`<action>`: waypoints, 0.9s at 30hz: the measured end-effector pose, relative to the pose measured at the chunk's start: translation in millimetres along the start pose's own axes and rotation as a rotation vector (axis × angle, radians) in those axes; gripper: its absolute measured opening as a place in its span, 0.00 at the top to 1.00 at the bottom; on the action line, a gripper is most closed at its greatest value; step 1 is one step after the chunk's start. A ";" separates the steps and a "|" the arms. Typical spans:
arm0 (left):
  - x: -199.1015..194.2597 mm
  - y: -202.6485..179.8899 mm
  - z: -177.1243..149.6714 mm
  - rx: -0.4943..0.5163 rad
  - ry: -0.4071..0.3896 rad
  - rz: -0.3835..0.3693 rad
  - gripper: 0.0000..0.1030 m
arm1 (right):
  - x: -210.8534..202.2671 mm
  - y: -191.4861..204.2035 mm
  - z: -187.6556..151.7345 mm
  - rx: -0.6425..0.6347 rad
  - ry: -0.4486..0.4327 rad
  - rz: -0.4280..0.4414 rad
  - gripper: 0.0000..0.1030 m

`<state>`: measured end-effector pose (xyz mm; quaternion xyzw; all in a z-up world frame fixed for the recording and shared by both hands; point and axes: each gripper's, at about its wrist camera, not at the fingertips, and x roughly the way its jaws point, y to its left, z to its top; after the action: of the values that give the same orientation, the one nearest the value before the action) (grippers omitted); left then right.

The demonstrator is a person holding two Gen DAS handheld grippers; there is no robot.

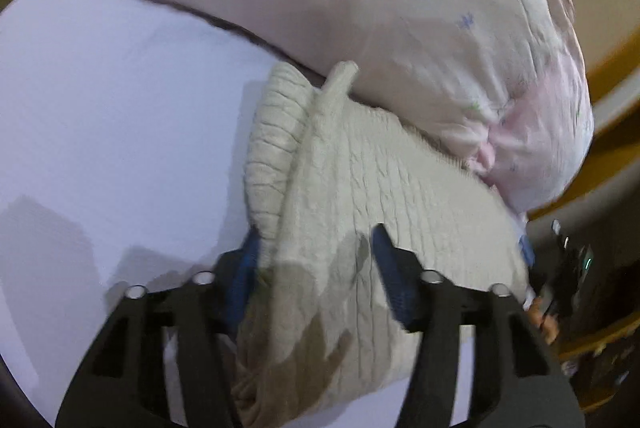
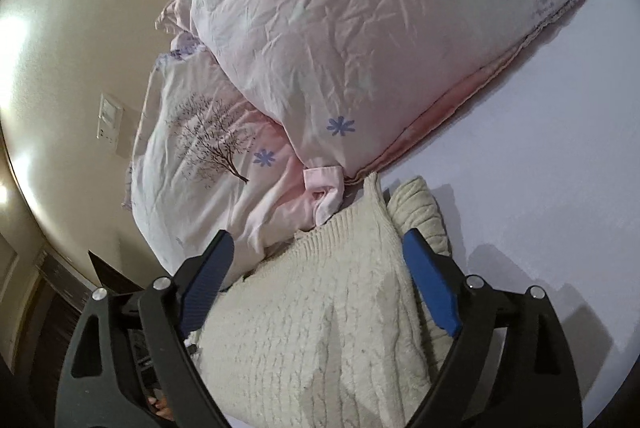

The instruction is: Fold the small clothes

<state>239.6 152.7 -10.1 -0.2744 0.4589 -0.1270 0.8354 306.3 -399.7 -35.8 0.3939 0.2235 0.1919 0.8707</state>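
A cream cable-knit sweater [image 1: 360, 196] lies folded on the pale sheet, its far edge against the pillows. It also shows in the right wrist view [image 2: 320, 316]. A ribbed part [image 1: 272, 148] sticks out at its left side. My left gripper [image 1: 316, 240] is open, its blue-padded fingers on either side of the sweater's near part, close above the knit. My right gripper [image 2: 320, 244] is open too, its fingers straddling the sweater's edge. Neither grips the cloth.
A big pink flowered pillow [image 1: 360, 8] lies right behind the sweater, also in the right wrist view [image 2: 340, 40]. A second pillow with a tree print [image 2: 208, 156] lies beside it. The pale sheet [image 1: 100, 108] spreads to one side. A wall with a switch plate [image 2: 109, 124] stands behind.
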 end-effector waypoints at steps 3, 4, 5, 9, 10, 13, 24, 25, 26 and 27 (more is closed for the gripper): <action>7.6 18.2 2.8 -0.201 0.027 -0.160 0.84 | -0.6 -4.1 -0.1 0.033 0.002 0.024 0.15; 5.3 17.8 4.0 -0.227 0.017 -0.197 0.85 | -1.8 -5.3 0.1 0.041 0.002 0.032 0.15; -0.1 9.4 5.2 -0.231 -0.001 -0.248 0.85 | -3.2 -5.9 0.9 0.047 0.001 0.041 0.15; -15.6 -67.3 16.2 -0.109 -0.054 -0.366 0.86 | -10.3 -4.6 6.1 0.054 -0.016 0.081 0.15; -15.6 -90.9 18.1 -0.069 -0.058 -0.406 0.86 | -11.1 -3.4 7.6 0.053 -0.020 0.085 0.15; 9.3 -176.3 12.5 0.079 -0.017 -0.530 0.86 | -17.3 -1.3 12.1 0.037 -0.042 0.070 0.15; 115.6 -276.6 -51.6 0.273 0.286 -0.656 0.73 | -42.0 -27.7 37.6 0.020 -0.043 -0.080 0.12; 105.1 -267.2 -46.3 0.256 0.242 -0.658 0.50 | -39.2 -27.8 38.5 0.020 -0.014 -0.072 0.11; 89.3 -255.2 -35.1 0.226 0.152 -0.626 0.34 | -35.5 -27.2 38.5 0.017 0.017 -0.073 0.11; 75.4 -242.2 -31.6 0.218 0.094 -0.566 0.33 | -29.6 -26.2 37.9 0.016 0.065 -0.083 0.11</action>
<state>264.0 -90.9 63.1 -0.2938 0.3863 -0.4158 0.7692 306.5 -453.7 -26.6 0.3847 0.2693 0.1663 0.8671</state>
